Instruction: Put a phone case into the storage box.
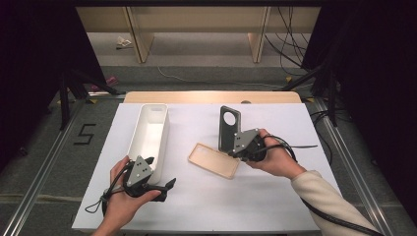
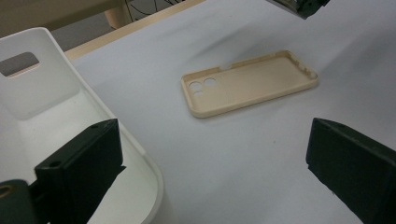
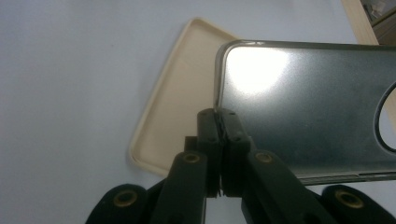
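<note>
In the high view a white-covered desk (image 1: 206,206) carries a long white bin (image 1: 149,135) along its left part, reaching toward the far left corner, with nothing visible inside it; the left gripper (image 1: 160,189) rests at the bin's near end, near the desk's front edge, one jaw over the bin's end and the other out over the bare cover; a beige phone case (image 1: 214,160) lies open side up near the desk's middle, just beside the right gripper (image 1: 235,147), which holds a dark grey phone case (image 1: 229,127) upright above the desk, its round camera opening at the top; on the floor left of the desk a "5" (image 1: 85,133) is marked in dark tape. In the left gripper view the jaws stand spread wide with nothing between the pads, one inside the bin's wall (image 2: 140,154); the beige case (image 2: 250,84) lies beyond them with its camera holes toward the bin. In the right gripper view the fingers (image 3: 219,135) are pressed together, pinching the edge of the dark case (image 3: 303,107); the beige case (image 3: 173,112) lies on the desk behind it, partly covered by it.
</note>
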Available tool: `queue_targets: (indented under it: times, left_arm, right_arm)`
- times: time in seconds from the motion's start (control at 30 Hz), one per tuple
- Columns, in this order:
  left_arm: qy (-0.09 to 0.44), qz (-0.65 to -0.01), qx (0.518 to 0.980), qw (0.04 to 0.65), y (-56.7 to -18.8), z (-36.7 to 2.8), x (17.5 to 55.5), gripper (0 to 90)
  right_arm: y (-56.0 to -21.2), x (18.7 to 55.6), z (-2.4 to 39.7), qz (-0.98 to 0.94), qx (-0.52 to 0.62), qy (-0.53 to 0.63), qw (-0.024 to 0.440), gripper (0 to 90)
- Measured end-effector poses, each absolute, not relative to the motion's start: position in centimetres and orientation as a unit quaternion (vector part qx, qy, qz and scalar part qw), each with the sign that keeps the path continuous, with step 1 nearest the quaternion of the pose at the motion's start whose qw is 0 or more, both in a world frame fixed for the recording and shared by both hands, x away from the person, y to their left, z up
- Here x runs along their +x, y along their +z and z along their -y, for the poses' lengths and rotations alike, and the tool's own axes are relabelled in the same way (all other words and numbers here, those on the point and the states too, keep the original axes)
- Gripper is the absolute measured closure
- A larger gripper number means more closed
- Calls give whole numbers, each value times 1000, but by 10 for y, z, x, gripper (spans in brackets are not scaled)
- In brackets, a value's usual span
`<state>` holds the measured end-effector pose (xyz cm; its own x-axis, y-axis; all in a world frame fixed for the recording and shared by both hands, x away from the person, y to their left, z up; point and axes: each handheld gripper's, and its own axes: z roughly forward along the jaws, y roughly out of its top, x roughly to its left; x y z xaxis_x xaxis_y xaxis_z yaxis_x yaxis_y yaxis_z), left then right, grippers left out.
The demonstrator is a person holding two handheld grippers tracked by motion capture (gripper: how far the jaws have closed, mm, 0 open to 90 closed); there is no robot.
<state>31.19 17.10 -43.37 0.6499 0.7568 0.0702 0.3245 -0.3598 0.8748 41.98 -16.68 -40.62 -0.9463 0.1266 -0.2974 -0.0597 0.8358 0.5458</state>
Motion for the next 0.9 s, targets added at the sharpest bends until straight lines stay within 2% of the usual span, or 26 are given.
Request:
queue_targets:
  times: [0.43, 0.9]
  left_arm:
    - [235, -349, 785, 454, -409, -167, 321, 98]
    - [222, -359, 803, 422, -373, -135, 363, 154]
  right_arm:
    - [-410, 396, 161, -933, 7, 325, 152, 894]
    - [-409, 377, 153, -931, -10, 335, 148, 894]
